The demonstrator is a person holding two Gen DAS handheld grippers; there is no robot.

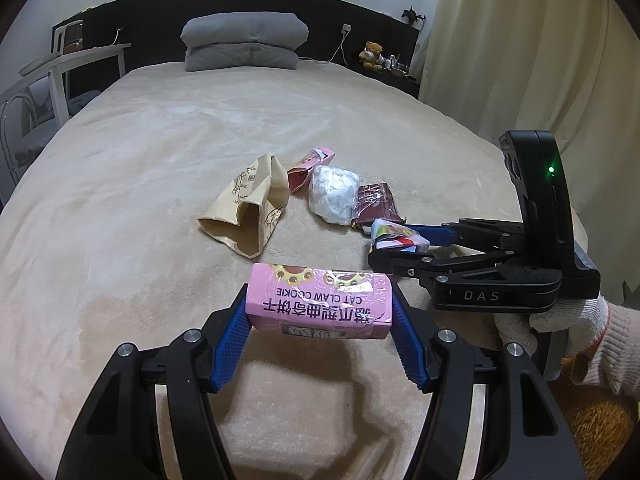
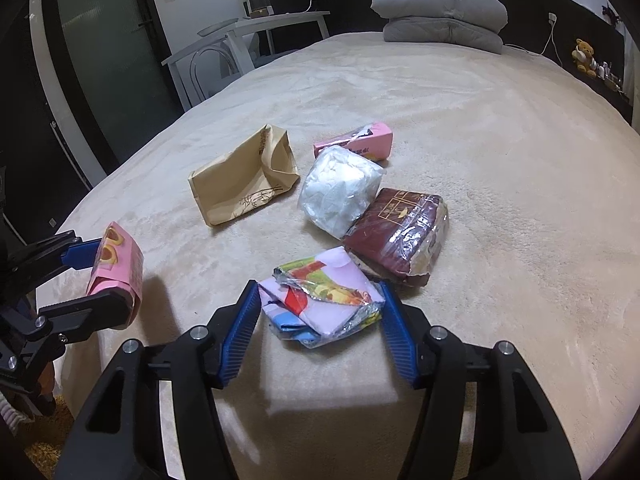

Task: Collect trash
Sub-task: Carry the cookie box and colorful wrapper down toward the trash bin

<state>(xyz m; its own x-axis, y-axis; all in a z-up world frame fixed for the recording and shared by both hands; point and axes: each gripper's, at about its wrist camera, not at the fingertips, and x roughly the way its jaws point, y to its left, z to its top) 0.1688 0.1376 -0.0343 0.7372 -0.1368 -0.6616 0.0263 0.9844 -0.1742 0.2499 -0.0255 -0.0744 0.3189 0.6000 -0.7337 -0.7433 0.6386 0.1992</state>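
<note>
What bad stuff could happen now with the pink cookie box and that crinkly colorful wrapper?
The left gripper holds the pink cookie box only by its ends, so the box might twist or slip out. The right gripper is around the colorful wrapper, but its fingers do not look tight yet; the slick foil could squirt away. Closing may also bump the maroon packet just beyond it.

You have a beige blanket [image 1: 160,168] spread over the bed, with a folded grey quilt [image 1: 244,42] lying at its head against the dark headboard [image 1: 160,12]. A teddy bear [image 1: 372,55] sits on the ledge to your right, near a cream curtain [image 1: 520,40]. To your left stands a white chair [image 2: 224,56], beside a dark door [image 2: 100,60].
</note>
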